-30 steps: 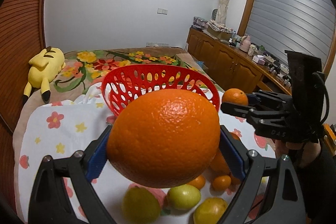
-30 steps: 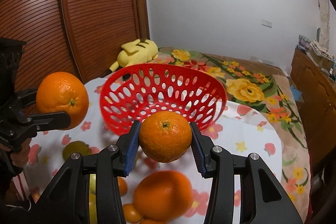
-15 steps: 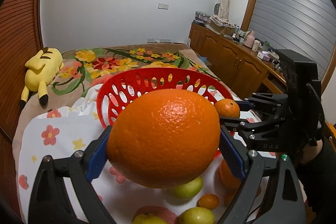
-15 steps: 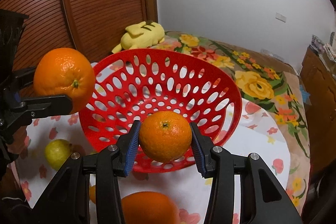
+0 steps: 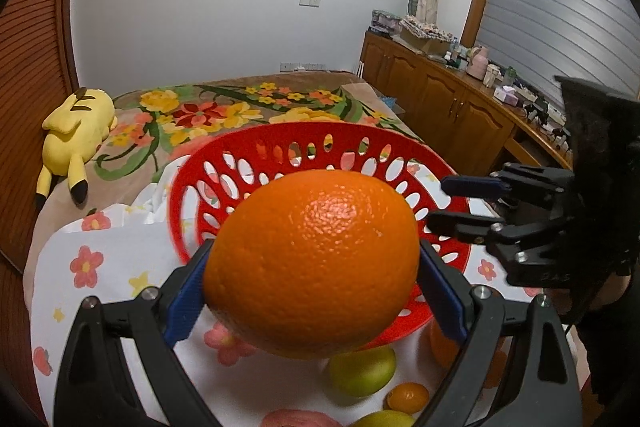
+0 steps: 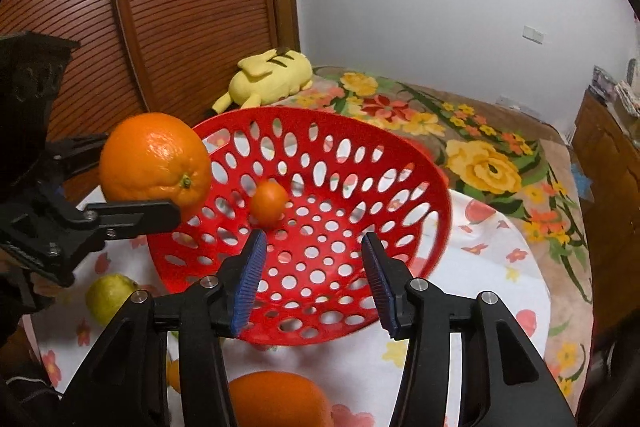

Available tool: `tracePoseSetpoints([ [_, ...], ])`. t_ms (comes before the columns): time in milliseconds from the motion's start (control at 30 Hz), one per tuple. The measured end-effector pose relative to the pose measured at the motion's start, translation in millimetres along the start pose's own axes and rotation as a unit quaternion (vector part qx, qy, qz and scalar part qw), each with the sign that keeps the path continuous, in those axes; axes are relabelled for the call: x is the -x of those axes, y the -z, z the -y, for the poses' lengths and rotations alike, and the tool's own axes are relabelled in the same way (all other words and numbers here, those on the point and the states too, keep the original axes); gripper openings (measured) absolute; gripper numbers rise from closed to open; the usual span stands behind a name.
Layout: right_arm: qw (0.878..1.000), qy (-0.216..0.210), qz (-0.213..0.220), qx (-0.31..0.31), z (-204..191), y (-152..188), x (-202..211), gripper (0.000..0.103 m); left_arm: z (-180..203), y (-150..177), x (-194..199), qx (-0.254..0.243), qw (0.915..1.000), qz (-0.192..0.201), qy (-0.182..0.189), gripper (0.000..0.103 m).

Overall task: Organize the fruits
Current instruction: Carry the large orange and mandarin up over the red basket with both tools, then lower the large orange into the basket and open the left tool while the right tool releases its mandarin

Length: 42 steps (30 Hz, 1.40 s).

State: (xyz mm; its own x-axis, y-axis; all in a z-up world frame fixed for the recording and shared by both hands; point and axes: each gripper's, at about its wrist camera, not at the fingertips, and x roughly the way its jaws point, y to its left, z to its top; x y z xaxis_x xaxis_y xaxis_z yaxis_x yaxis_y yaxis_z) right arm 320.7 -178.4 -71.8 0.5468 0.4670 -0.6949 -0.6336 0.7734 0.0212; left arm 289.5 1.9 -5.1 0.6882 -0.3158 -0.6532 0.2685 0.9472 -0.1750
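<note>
The left gripper (image 5: 312, 291) clamps a large orange (image 5: 312, 263) just before the rim of the red basket (image 6: 416, 163). The right gripper (image 6: 314, 279), jaws spread and empty, hangs over the basket, where a small orange (image 6: 269, 204), slightly blurred, apparently lies against the inner wall.

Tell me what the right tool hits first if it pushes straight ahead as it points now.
Probably the inner wall of the red perforated plastic basket. The open right tool aims into its bowl; the small orange mandarin lies left of that line. Depth is uncertain.
</note>
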Motion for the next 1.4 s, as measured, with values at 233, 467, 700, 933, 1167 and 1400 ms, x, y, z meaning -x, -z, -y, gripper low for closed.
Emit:
tracePoseSetpoints([
  [233,1.000,0.010,0.016,-0.016,12.4,5.4,17.9,0.050,11.8,-0.1,-14.7,-0.018,0.9997,-0.019,0.000,0.093],
  [467,0.999,0.010,0.024,-0.030,16.9,13.0,29.9,0.050,21.5,2.6,-28.5,-0.026,0.9990,-0.035,-0.008,0.094],
  [700,0.999,0.008,0.026,-0.038,16.6,19.1,36.3,0.050,30.6,6.1,-42.5,-0.041,0.9973,-0.056,-0.024,0.094],
  [933,0.999,0.007,0.026,-0.039,15.4,22.5,38.3,0.051,34.9,4.2,-55.6,-0.051,0.9951,-0.080,-0.030,0.094],
  [1167,0.999,0.009,0.019,-0.047,19.1,28.3,36.0,0.055,38.2,-0.8,-60.9,-0.051,0.9949,-0.083,-0.028,0.094],
  [1400,0.999,0.007,0.015,-0.051,18.3,34.9,35.3,0.056,38.8,-2.4,-67.9,-0.048,0.9944,-0.083,-0.044,0.094],
])
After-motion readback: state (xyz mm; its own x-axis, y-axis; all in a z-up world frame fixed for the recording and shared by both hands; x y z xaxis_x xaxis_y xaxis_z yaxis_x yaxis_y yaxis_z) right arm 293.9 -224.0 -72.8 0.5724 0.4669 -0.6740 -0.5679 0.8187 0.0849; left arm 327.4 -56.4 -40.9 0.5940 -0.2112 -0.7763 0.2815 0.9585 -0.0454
